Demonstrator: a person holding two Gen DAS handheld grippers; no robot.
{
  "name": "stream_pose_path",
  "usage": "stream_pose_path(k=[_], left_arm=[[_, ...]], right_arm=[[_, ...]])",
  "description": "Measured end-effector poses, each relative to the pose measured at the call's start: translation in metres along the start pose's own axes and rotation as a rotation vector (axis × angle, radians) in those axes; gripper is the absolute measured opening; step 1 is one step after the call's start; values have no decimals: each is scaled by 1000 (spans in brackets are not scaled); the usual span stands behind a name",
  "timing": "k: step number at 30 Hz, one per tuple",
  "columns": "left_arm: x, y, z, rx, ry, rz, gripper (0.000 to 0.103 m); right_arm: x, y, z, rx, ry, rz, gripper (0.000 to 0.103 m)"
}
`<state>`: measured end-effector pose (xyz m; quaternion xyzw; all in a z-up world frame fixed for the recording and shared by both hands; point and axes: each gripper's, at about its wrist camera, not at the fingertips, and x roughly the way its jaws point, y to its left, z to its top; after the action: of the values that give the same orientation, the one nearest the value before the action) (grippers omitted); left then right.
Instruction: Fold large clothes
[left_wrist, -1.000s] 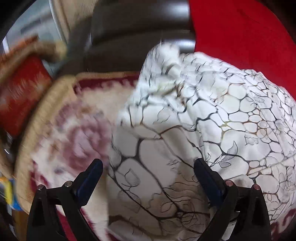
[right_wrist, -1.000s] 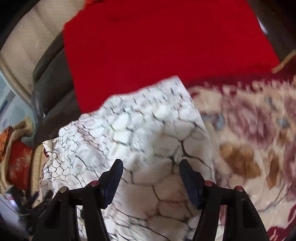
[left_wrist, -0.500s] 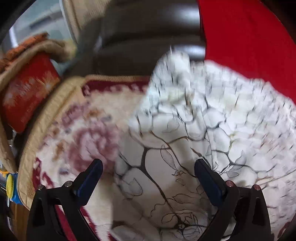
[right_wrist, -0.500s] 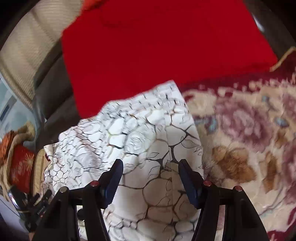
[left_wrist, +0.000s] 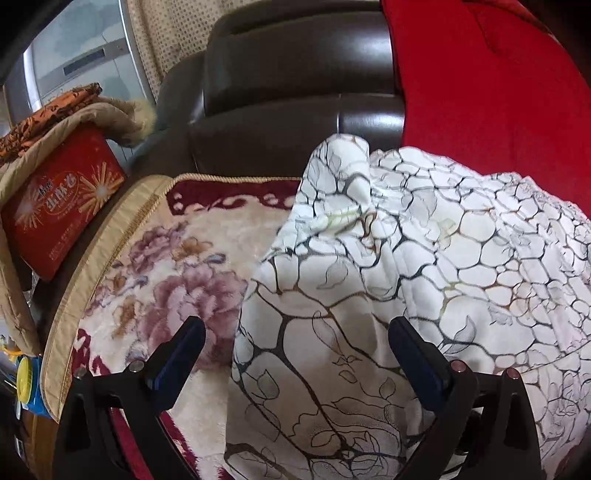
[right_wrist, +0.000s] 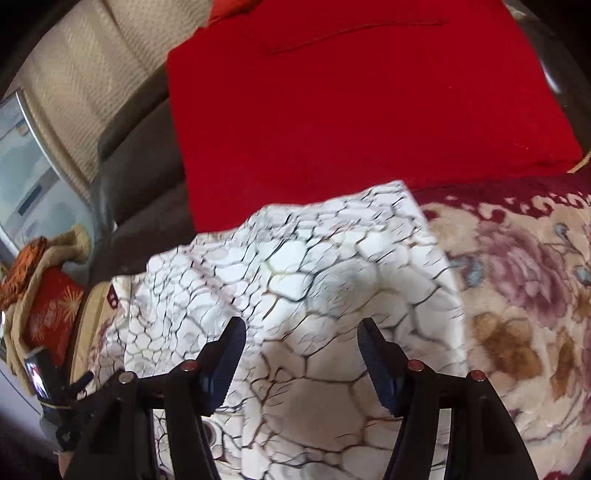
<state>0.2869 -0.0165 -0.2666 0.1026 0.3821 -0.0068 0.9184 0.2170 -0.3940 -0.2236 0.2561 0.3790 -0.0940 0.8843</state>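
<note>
Both claws are standing open over the cloth: your left claw (left_wrist: 295, 354) is spreading its blue pads wide with nothing pinched, and your right claw (right_wrist: 301, 350) is doing the same, jaws parted with only fabric lying loose below them. Neither is gripping anything, so you are hovering, not carrying. White garment (left_wrist: 424, 258), printed with dark branching lines and leaves, is lying bunched on the flowered blanket (left_wrist: 166, 266), its far edge riding up against the red cloth (left_wrist: 498, 110) draped over the dark leather sofa back (left_wrist: 288, 92). One corner is poking up in a peak near the sofa, which suggests the piece is already doubled over once and is sitting as a thick bundle rather than a flat sheet. In the right view the garment's (right_wrist: 314, 266) straight edge is running beside the blanket's (right_wrist: 517, 295) bare flowers, so you are likely lining the claws up on either side of the bundle to judge the next fold. Both claws are tilting downward at the fabric, a sensible angle for dropping onto an edge. A red box (left_wrist: 62, 199) is leaning under a tan padded cover (left_wrist: 110, 114) at the left, well apart from the work. The right view is blurred, so fine creases there are not readable.
</note>
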Motion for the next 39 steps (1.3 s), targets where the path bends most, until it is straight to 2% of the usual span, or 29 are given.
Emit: stream_pose_path(k=[4, 10, 13, 19, 23, 25, 27, 29, 34, 39], left_arm=[[-6, 2, 4, -1, -32, -1, 100], [-1, 5, 6, -1, -27, -12, 100], [1, 4, 5, 6, -23, -12, 100], [7, 4, 4, 1, -8, -5, 100], [11, 5, 1, 8, 1, 4, 100], [14, 5, 0, 10, 11, 10, 100], [19, 4, -2, 13, 25, 11, 100], [25, 5, -4, 10, 43, 0, 100], [27, 16, -5, -44, 64, -44, 100], [12, 27, -5, -61, 21, -31, 100]], right_arm=[[16, -1, -5, 32, 56, 8, 67], [40, 2, -10, 14, 110, -73, 67], [40, 6, -10, -7, 99, -96, 67], [26, 9, -7, 22, 18, -45, 67], [19, 1, -2, 46, -24, -89, 67], [21, -9, 0, 86, -14, -105, 67], [31, -19, 1, 122, 39, -112, 67], [41, -21, 1, 100, 79, -120, 67], [36, -11, 0, 35, 59, -139, 67], [6, -15, -3, 50, -6, -105, 67]])
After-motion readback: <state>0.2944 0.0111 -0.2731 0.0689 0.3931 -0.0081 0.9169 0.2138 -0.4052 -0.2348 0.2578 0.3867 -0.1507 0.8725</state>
